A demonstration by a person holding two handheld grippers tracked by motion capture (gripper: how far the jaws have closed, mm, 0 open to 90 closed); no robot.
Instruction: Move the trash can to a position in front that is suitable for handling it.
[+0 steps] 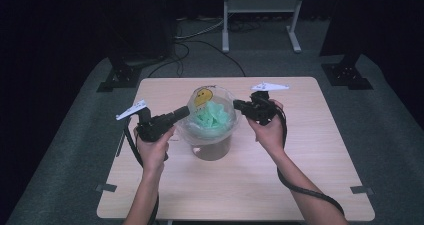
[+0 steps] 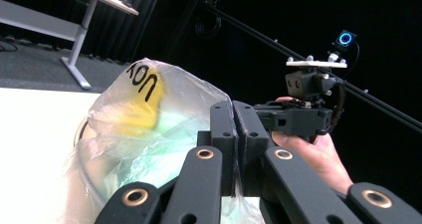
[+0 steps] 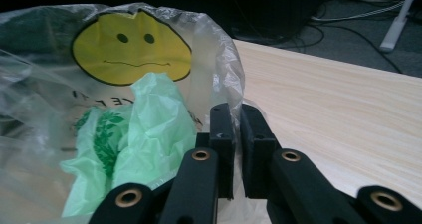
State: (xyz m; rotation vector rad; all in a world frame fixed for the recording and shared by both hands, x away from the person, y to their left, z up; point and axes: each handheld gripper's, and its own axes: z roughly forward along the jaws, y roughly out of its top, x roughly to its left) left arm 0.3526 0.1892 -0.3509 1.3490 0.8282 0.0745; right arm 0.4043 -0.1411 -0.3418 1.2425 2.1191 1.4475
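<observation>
Two hands come in low, each holding a gripper. Between them a clear plastic bag (image 1: 212,116) with a yellow face sits in a bowl (image 1: 212,147) in the middle of the table (image 1: 300,170). Its mouth points up, so it stands tall. The left gripper (image 1: 184,112) pinches the bag's left edge and the right gripper (image 1: 238,105) pinches the right edge, jaws shut tight on the thin plastic. I think they hold it open so the green bag (image 3: 144,134) stays inside.
</observation>
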